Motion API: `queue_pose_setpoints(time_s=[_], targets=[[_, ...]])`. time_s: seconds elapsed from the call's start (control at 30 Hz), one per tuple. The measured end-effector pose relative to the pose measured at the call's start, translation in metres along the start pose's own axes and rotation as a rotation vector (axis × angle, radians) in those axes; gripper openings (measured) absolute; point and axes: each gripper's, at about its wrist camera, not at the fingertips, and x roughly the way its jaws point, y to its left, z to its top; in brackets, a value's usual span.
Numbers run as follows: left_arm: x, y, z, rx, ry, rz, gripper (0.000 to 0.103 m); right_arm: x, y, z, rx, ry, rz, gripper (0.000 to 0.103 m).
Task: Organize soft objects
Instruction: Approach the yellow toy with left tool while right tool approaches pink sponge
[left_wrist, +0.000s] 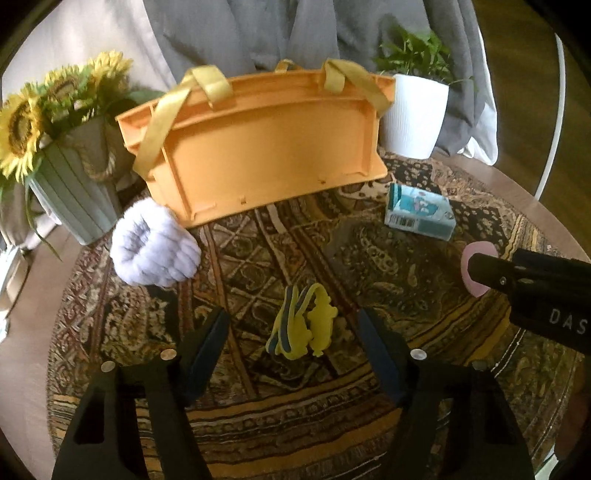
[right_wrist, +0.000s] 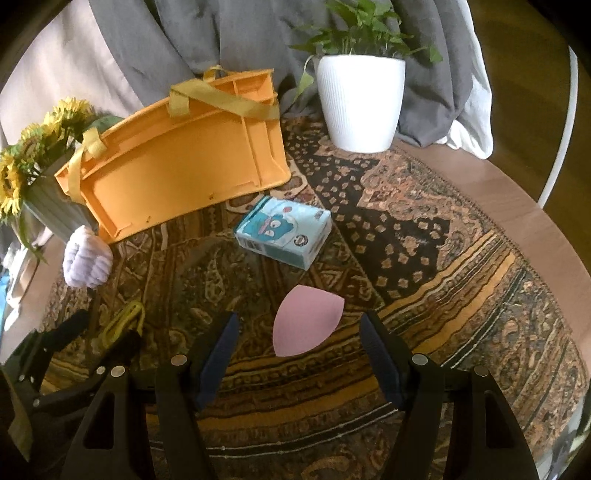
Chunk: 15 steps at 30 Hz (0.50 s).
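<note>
With both tongs spread, the left tongs (left_wrist: 293, 328) are best centred over the yellow rubbery figures (left_wrist: 303, 326) at lower centre, and the right tongs (right_wrist: 297, 332) over the pink teardrop sponge (right_wrist: 306, 321).

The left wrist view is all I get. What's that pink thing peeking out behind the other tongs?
Observer: A pink teardrop sponge, lying flat on the patterned rug. The right tongs are open, one finger on each side of it, not touching.
Operator: What's the picture on the blue box?
Observer: On the box top there is a cartoon face with big eyes.
Operator: Can the other camera see my yellow stretchy thing?
Observer: Only partly. The yellow bands peek out at its left edge, beside your left tongs, which are open around them.
</note>
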Motion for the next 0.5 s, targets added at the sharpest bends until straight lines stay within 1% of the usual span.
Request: queue_pose_setpoints(time_s=[0.07,0.13,0.23,0.3,0.37,0.5], targets=[[0.005,0.001,-0.001,-0.009,0.014,-0.004,0.065,0.004,0.0,-0.001,0.006,0.008,0.003,0.068],[0.01,0.001,-0.004,-0.015,0.031,-0.01,0.063,0.008,-0.001,-0.002,0.008,0.015,0.005,0.068],[0.016,0.001,-0.005,-0.02,0.054,-0.012,0.058,0.014,-0.002,-0.003,0.014,0.026,0.014,0.067],[0.018,0.001,-0.005,-0.027,0.061,-0.019,0.053,0.018,-0.003,-0.003,0.018,0.033,0.018,0.065],[0.021,0.002,-0.004,-0.032,0.073,-0.019,0.046,0.022,-0.002,-0.002,0.019,0.039,0.02,0.062],[0.026,0.002,-0.005,-0.043,0.101,-0.029,0.039,0.027,-0.004,-0.002,0.022,0.053,0.025,0.053]])
